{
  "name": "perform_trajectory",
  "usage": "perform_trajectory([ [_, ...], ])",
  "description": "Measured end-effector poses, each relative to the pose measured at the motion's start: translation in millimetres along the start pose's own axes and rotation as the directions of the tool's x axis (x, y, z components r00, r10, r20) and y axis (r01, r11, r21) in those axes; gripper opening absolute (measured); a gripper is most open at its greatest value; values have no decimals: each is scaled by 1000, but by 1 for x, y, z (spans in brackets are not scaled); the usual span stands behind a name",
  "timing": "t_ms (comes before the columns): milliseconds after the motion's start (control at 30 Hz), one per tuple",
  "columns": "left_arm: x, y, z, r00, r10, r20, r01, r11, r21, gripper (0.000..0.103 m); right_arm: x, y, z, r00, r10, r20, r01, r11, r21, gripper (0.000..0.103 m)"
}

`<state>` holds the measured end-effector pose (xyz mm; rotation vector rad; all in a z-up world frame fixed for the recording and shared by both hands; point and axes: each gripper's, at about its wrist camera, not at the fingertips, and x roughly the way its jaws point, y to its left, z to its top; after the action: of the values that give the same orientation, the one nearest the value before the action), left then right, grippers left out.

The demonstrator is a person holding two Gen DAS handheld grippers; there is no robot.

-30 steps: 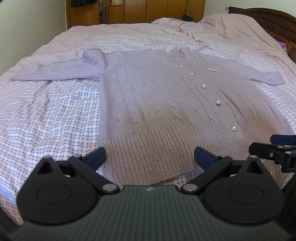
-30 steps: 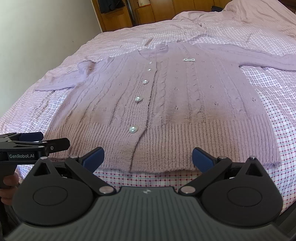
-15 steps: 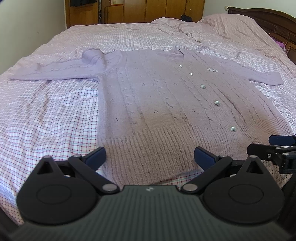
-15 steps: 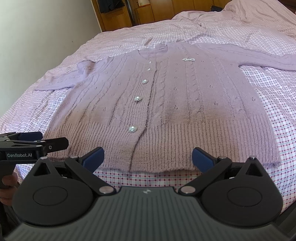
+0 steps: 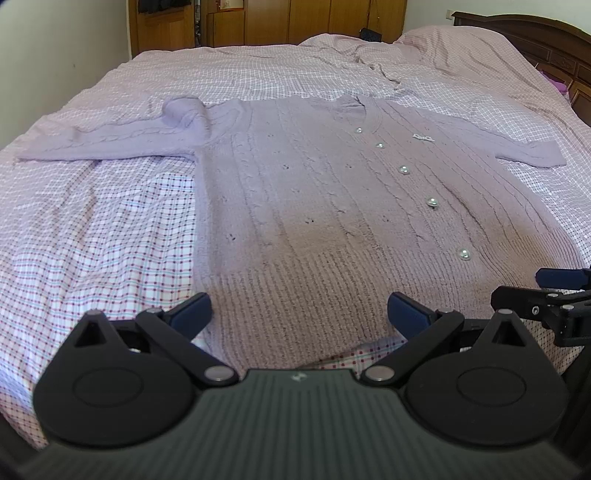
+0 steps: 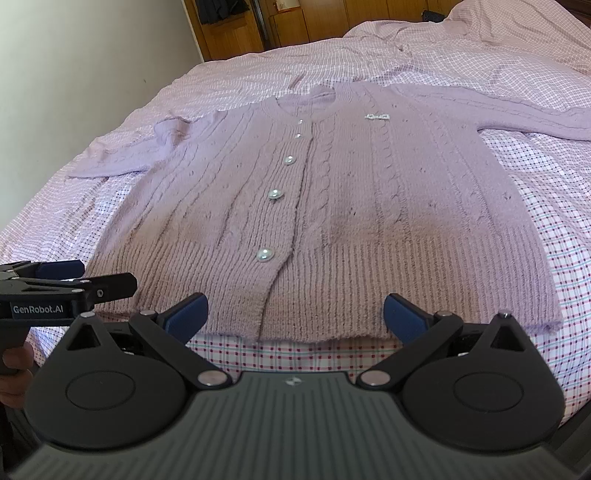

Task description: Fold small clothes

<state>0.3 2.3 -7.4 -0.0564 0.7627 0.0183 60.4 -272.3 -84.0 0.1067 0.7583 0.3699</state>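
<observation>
A lilac knitted cardigan (image 5: 314,206) with pearl buttons lies flat and face up on the bed, sleeves spread out to both sides; it also shows in the right wrist view (image 6: 332,206). My left gripper (image 5: 299,314) is open and empty, hovering just over the left part of the ribbed hem. My right gripper (image 6: 293,312) is open and empty, just in front of the hem near the button placket. Each gripper shows at the edge of the other's view.
The bed is covered by a pink checked sheet (image 5: 92,229). A dark wooden headboard (image 5: 535,40) stands at the right. Wooden wardrobes (image 5: 258,18) line the far wall. A pale wall (image 6: 74,55) runs along the bed's left side.
Both grippers have crept slightly forward toward the cardigan's hem. The cardigan has not moved.
</observation>
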Motion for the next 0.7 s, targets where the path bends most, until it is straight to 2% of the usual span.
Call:
perform_trajectory([
  [333,4,10,1,1000,-1,-9,1,1000,-19,103,8,13,11,1000,11,-8,-11,999,-32,103],
  [500,8,25,7,1000,-5,-20,4,999,-47,103,16,32,30,998,63,-9,-63,996,-67,103],
  [700,12,56,21,1000,12,-11,-13,994,-109,103,33,72,62,994,111,-1,-110,984,-141,103],
])
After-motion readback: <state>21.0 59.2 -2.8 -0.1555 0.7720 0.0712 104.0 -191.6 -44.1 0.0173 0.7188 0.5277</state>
